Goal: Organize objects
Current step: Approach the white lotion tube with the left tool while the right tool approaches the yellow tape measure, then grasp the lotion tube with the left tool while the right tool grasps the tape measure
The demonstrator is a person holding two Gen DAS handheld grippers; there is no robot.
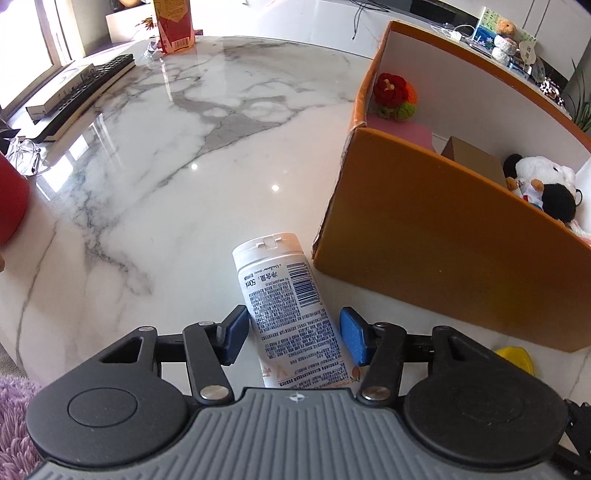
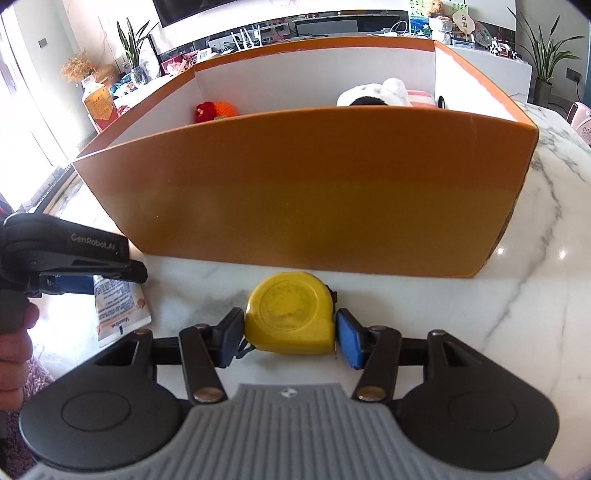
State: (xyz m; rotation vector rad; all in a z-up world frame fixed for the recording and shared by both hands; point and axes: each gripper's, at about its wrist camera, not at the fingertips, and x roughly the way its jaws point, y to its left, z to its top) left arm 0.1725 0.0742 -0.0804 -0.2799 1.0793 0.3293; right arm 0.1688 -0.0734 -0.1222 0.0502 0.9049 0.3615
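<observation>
Surface: white marble table [image 1: 155, 206] with grey veins, sunlit living room behind.
Left gripper [image 1: 293, 338]: jaws spread around a white tube [image 1: 284, 295] lying flat at lower centre; left pad touching it, right pad with a small gap.
Right gripper [image 2: 290, 336]: jaws pinching a yellow tape measure [image 2: 291, 314] on the table, lower centre.
Orange box [image 2: 295, 199]: just beyond both, mid-frame; holds a plush toy [image 1: 543, 184] and a crocheted flower [image 1: 393, 92].
Far upper left: keyboard [image 1: 85, 92], red carton [image 1: 175, 24].
</observation>
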